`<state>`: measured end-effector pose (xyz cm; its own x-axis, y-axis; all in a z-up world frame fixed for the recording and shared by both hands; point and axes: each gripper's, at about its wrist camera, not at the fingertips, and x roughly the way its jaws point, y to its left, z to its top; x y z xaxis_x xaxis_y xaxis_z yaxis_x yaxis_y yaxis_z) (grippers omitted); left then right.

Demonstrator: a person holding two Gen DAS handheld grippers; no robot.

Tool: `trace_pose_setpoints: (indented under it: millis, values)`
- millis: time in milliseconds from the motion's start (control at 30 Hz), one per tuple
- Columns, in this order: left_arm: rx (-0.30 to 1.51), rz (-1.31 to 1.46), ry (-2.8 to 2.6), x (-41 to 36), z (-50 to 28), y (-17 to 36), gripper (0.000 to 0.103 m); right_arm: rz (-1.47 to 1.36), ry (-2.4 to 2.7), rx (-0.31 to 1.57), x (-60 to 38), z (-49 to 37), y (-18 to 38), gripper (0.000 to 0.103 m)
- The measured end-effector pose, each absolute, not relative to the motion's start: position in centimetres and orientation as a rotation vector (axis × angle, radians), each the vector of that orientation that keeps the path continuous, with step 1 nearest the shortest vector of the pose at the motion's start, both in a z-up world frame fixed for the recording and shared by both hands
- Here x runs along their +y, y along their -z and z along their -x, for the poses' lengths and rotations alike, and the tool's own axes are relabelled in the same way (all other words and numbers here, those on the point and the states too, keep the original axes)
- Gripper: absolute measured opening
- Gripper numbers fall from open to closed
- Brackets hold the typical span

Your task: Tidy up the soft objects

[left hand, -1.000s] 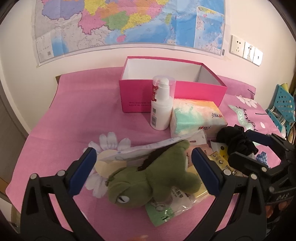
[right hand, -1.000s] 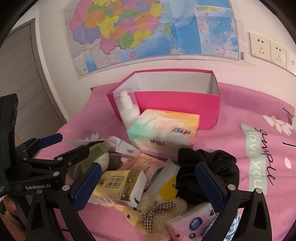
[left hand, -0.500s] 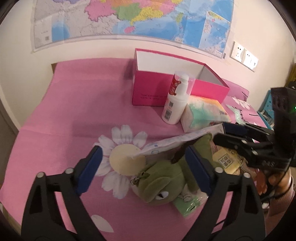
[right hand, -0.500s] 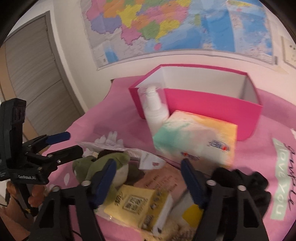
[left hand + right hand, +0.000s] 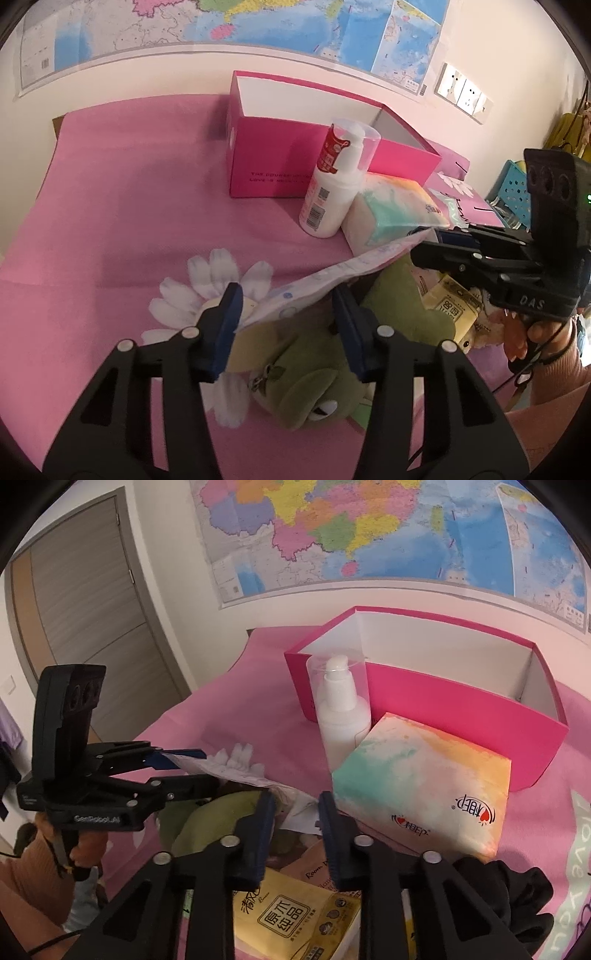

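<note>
A flat white plastic packet (image 5: 332, 275) lies across a green plush dinosaur (image 5: 317, 387) on the pink cloth. My left gripper (image 5: 286, 325) is partly open, its jaws on either side of the packet's near end. My right gripper (image 5: 293, 814) is partly open around the packet's other end (image 5: 295, 805), above the plush (image 5: 218, 823). Whether either jaw touches the packet is unclear. The right gripper also shows in the left wrist view (image 5: 461, 254), the left gripper in the right wrist view (image 5: 184, 771).
An open pink box (image 5: 443, 701) stands at the back, a white pump bottle (image 5: 341, 716) and a pastel tissue pack (image 5: 424, 775) in front of it. A yellow tissue pack (image 5: 291, 919) and a black scrunchie (image 5: 513, 897) lie near.
Both grippers have moved in onto the white packet from opposite ends and narrowed their jaws. The left wrist view has swung left and lower over the plush.
</note>
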<state>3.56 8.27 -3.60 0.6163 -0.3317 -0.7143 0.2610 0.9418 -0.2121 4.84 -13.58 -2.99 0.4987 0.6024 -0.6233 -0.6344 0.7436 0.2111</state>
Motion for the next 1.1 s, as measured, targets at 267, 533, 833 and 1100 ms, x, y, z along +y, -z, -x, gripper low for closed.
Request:
trace_pose_setpoints:
  millis: [267,533,833,1100]
  values:
    - [0.852,0.101,0.331,8.8,-3.6,4.3,0.038,0.007,-0.775,0.785,-14.2,-5.5,3.8,0.013]
    - [0.862,0.101,0.334,8.3,-4.0,4.0,0.024,0.024,-0.792,0.732,-13.8,-4.9,2.6,0.008]
    - [0.877,0.095,0.328,8.4,-4.1,4.4,0.024,0.028,-0.682,0.721,-15.5,-5.1,2.1,0.042]
    - [0.877,0.101,0.342,8.0,-4.0,3.7,0.017,0.059,-0.746,0.761,-13.9,-5.9,3.1,0.006]
